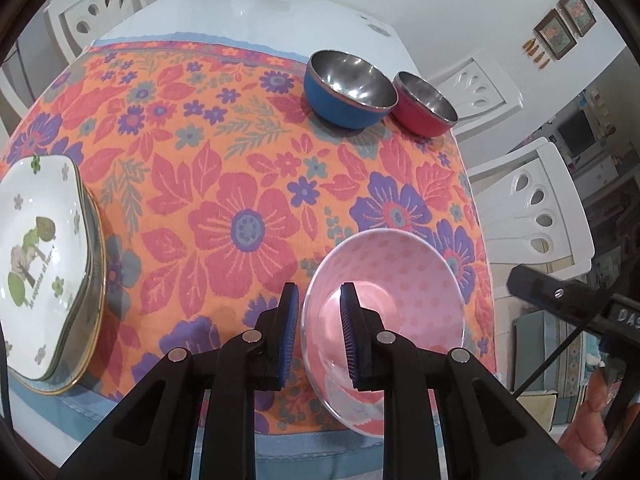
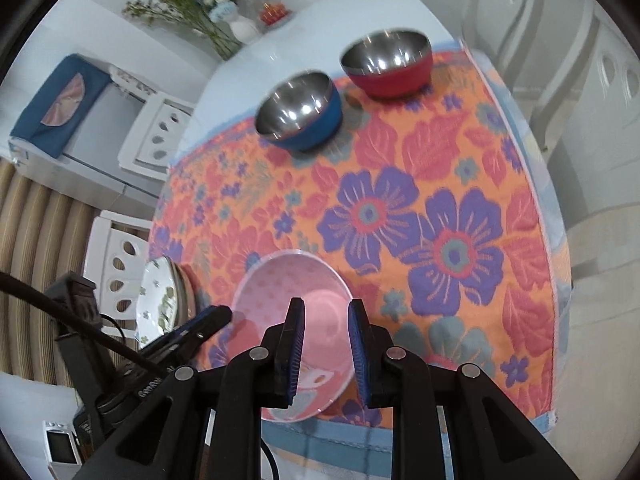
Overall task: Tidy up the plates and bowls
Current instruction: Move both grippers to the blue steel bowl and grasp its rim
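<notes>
Your left tool (image 1: 318, 320) straddles the near-left rim of the pink bowl (image 1: 404, 280), its jaws narrow but not yet pressing the wall. Your right tool (image 2: 325, 340) hovers half-open over the same bowl. It is empty, like the blue bowl (image 1: 340, 100) and red bowl (image 1: 420, 114), far right on the worktop (image 1: 224, 152). Plates (image 1: 44, 272) are stacked left.

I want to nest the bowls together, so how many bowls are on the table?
3. A pink polka-dot bowl at the near edge, straddled by the left gripper's fingers; a blue steel bowl and a red steel bowl side by side at the far right.
</notes>
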The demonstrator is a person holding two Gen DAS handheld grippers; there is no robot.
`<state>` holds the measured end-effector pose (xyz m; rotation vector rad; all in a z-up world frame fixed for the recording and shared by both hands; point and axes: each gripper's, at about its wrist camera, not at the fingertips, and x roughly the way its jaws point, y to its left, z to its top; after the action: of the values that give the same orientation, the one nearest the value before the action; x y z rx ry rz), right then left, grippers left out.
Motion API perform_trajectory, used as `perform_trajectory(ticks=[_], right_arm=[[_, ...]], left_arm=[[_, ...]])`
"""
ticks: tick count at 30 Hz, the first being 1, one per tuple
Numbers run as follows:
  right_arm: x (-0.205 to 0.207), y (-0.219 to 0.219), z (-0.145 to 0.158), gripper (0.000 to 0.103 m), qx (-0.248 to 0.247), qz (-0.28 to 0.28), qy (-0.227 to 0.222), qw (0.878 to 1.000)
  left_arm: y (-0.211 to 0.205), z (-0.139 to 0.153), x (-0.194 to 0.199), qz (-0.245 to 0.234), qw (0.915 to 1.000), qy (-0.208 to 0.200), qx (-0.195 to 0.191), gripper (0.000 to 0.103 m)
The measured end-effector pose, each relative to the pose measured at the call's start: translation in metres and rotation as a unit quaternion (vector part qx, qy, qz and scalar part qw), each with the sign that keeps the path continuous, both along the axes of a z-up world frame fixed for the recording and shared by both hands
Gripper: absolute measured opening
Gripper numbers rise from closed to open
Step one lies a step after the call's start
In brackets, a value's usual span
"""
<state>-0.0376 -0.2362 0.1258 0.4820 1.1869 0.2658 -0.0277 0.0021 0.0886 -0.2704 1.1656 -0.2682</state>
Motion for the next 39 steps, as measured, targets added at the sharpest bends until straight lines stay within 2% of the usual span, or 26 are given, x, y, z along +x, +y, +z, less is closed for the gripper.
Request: perform_trajectory(ticks=[2,4,5,7,10,14,21,28,39], right_arm=[[0.001,0.0,0.008,0.021,0.006,-0.001,-0.015,1.0],[0.002,-0.001,0.015,0.023,0.013,-0.005,-0.029,0.999],[0.003,-0.001,0.017,0.025,0.016,-0.007,-0.034,0.999],[0.006,-0.002,0.021,0.044,0.021,-0.016,-0.045,0.999],[0.015,-0.002,0.024,0.049,0.017,-0.027,-0.058,0.998],[0.04,-0.001,0.021,0.049,0.026,-0.027,-0.05,0.998],[0.095,0.002,0.011,0.049,0.035,-0.032,-0.05,0.998],[0.151,0.008,-0.021,0.049,0.031,-0.032,-0.022,0.999],[0.213,0.011,-0.077,0.049,0.037,-0.032,0.022,0.999]], left_arm=[[0.001,0.003,0.003,0.002,1.0,-0.004,0.0,0.021],[0.002,0.008,0.006,0.006,0.9999,-0.009,-0.002,0.034],[0.003,0.011,0.007,0.009,0.9999,-0.014,-0.005,0.036],[0.004,0.017,0.012,0.009,0.9997,-0.023,-0.009,0.041],[0.005,0.024,0.023,0.006,0.9995,-0.032,-0.003,0.049],[0.009,0.034,0.048,0.007,0.9988,-0.048,0.007,0.049],[0.012,0.036,0.113,0.015,0.9982,-0.057,-0.006,0.052],[0.005,-0.001,0.185,0.02,0.9984,-0.016,-0.051,0.052],[-0.005,-0.046,0.241,0.025,0.998,0.01,-0.057,0.05]])
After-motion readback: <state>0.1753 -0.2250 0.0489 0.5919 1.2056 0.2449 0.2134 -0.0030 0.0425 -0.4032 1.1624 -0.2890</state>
